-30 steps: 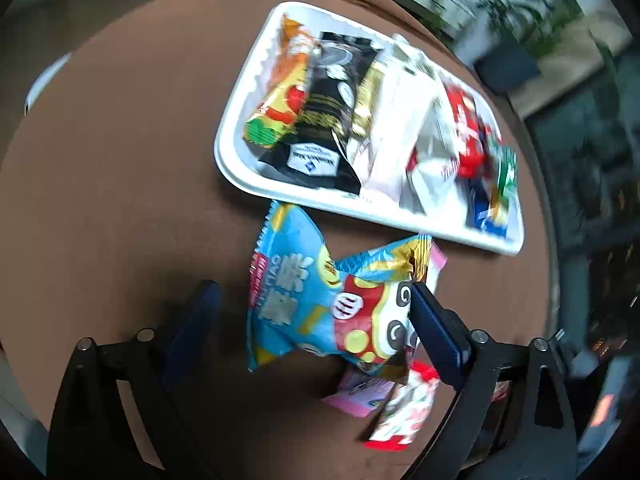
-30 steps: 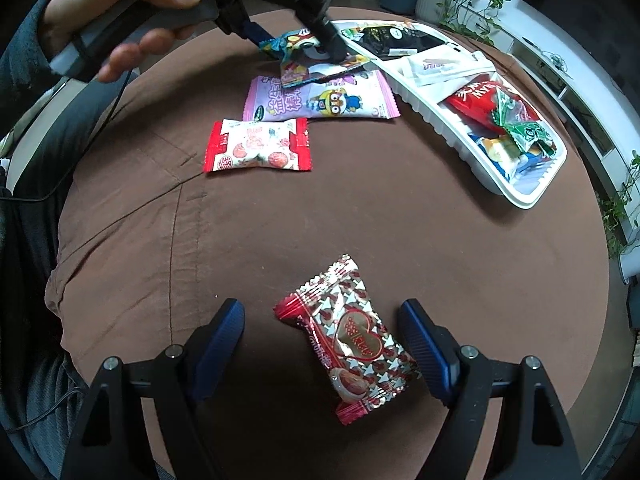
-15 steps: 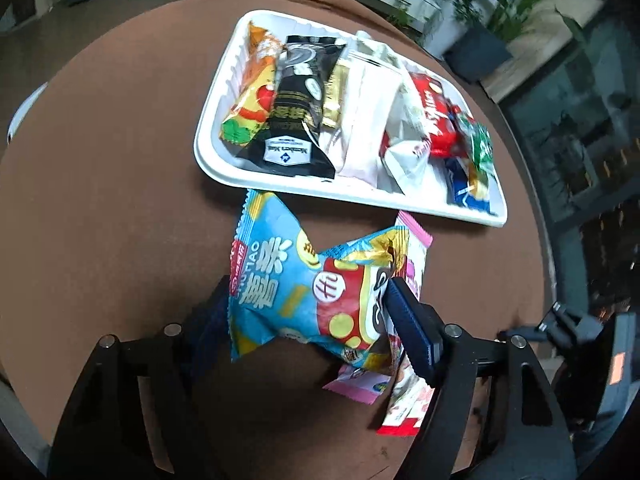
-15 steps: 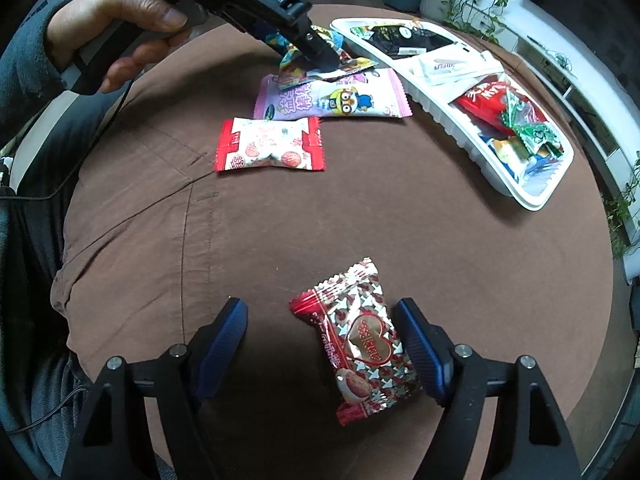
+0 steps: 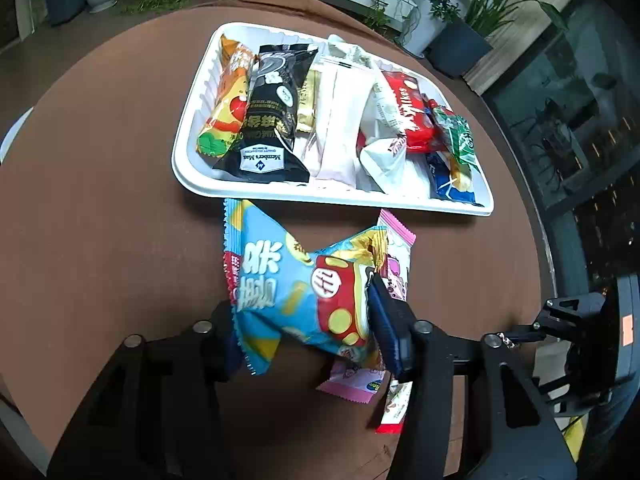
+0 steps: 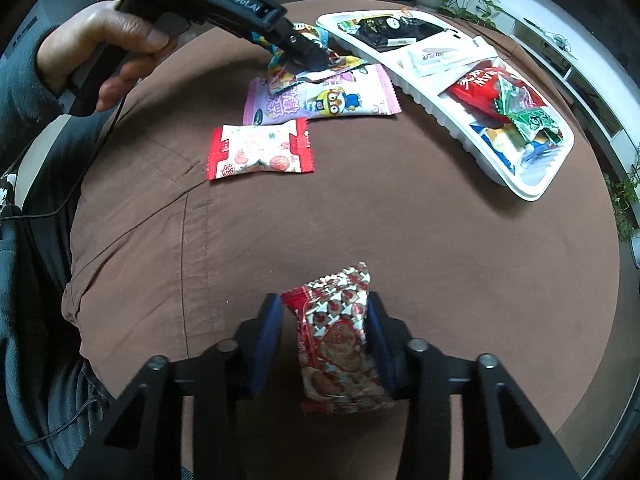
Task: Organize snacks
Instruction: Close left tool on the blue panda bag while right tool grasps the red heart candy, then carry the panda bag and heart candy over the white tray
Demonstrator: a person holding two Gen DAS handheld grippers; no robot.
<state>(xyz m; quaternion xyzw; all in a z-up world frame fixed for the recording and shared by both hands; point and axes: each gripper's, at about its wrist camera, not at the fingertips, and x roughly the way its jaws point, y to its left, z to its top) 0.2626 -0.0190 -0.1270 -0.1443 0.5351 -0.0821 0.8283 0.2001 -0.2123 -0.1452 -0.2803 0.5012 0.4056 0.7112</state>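
Since the earlier frames both sets of jaws have been closing. The left gripper (image 5: 304,320) now clamps a crinkled blue snack bag (image 5: 288,284), and the right gripper (image 6: 324,340) pinches a glossy red-and-silver heart-print packet (image 6: 336,344). The blue bag sits just beside the near rim of the white ribbed plastic tray (image 5: 188,136), partly over a pink wrapper (image 5: 394,264). The packet lies well apart from the tray on the brown cloth-covered round table (image 6: 360,208). Only the right wrist view shows the hand (image 6: 108,48) holding the left gripper and the whole red-edged candy packet (image 6: 260,152) near the pink wrapper; the left wrist view shows the tray's full row of flat packets.
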